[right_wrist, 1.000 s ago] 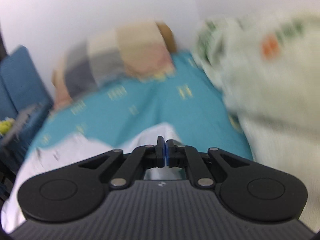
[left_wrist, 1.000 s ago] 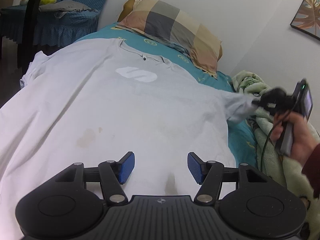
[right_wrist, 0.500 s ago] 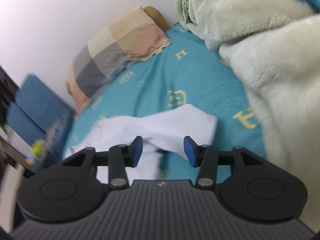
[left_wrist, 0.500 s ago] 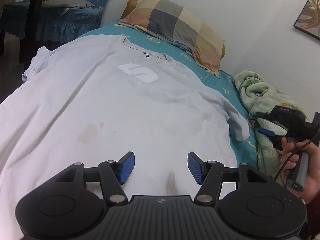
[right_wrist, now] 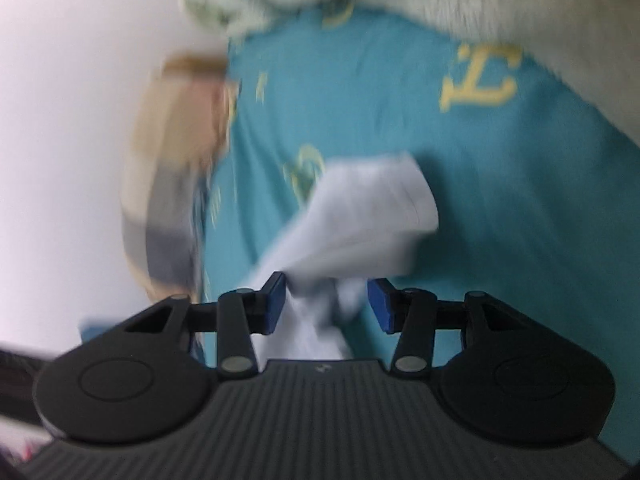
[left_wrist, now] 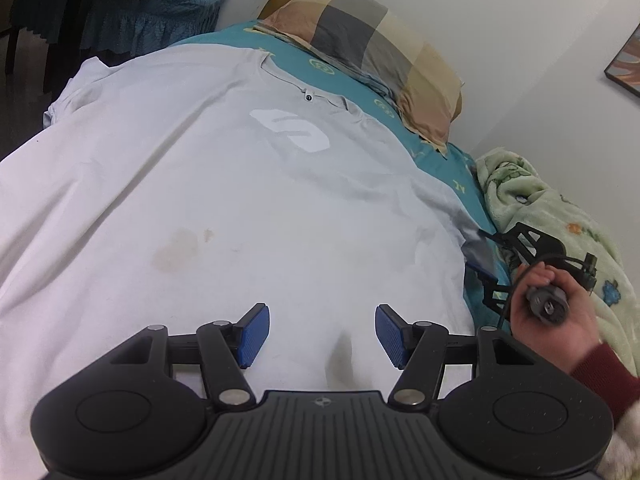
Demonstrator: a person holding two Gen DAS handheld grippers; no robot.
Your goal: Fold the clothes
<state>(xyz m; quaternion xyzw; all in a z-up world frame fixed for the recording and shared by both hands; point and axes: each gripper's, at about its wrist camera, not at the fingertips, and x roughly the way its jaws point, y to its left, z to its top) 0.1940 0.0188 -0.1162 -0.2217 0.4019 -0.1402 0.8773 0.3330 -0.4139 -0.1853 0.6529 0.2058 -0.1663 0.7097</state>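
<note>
A white T-shirt (left_wrist: pixel 240 200) with a white logo on the chest lies flat, front up, on the bed. My left gripper (left_wrist: pixel 322 334) hovers open over the shirt's lower part with nothing between its blue pads. The shirt's right sleeve (right_wrist: pixel 372 208) lies on the teal sheet (right_wrist: pixel 400 100). My right gripper (right_wrist: pixel 326 304) is low at that sleeve, rolled onto its side and open. The sleeve's cloth sits between its blue pads, which do not press on it. In the left wrist view, the right gripper (left_wrist: pixel 482 256) sits at the shirt's right edge, held by a hand (left_wrist: pixel 548 320).
A checked pillow (left_wrist: pixel 372 40) lies at the head of the bed against the wall. A fluffy green blanket (left_wrist: pixel 552 216) is heaped along the bed's right side. A chair with a blue cover (left_wrist: pixel 120 12) stands at the far left. A framed picture (left_wrist: pixel 624 68) hangs on the right wall.
My right gripper held the sleeve shut and lifted, then opened and let it drop onto the sheet. It has since rolled onto its side and sunk down to the sleeve. My left gripper stayed put.
</note>
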